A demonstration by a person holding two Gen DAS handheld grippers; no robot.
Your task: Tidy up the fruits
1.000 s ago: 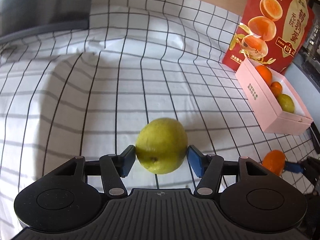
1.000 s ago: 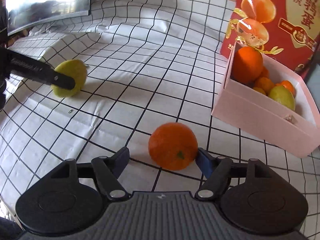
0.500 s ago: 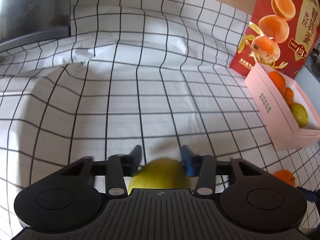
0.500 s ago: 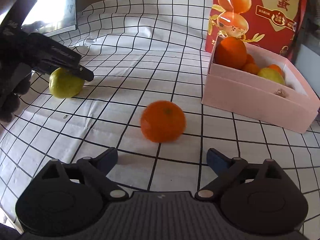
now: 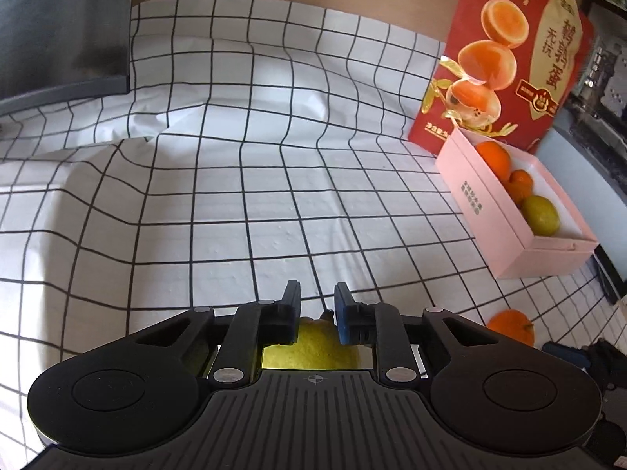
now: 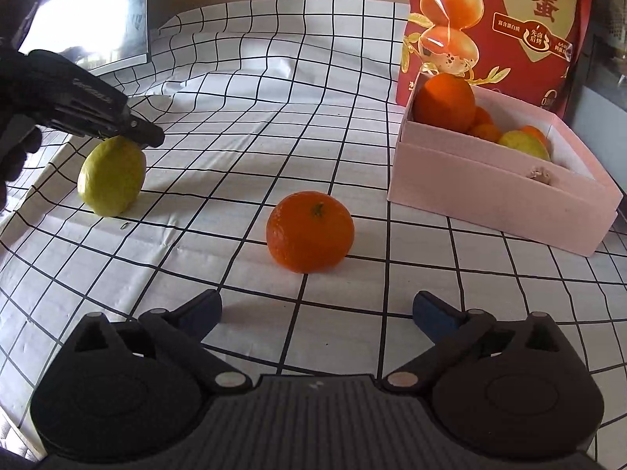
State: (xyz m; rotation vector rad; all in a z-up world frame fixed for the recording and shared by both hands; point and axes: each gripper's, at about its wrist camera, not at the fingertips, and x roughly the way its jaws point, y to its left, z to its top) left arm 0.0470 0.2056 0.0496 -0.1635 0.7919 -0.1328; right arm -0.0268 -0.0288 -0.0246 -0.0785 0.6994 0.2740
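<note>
On the checked tabletop, lining up spread right tongs on the orange, left tongs nearly closed above the lemon, boxing next.

Yellow-green round lemon mostly hidden under left gripper body. Tall red printed carton cut off by top edge. Small orange fruits in pink rectangular box partly hidden.

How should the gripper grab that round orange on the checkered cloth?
Take the round orange fruit across its widest middle, with one finger on each side. Come in level from the near side, where the open right hand-held gripper already faces it. The fruit sits stem-up on the black-and-white checkered cloth, apart from the pink cardboard box, so both flanks look free. Squeezing higher up would probably let it slip out.
</note>
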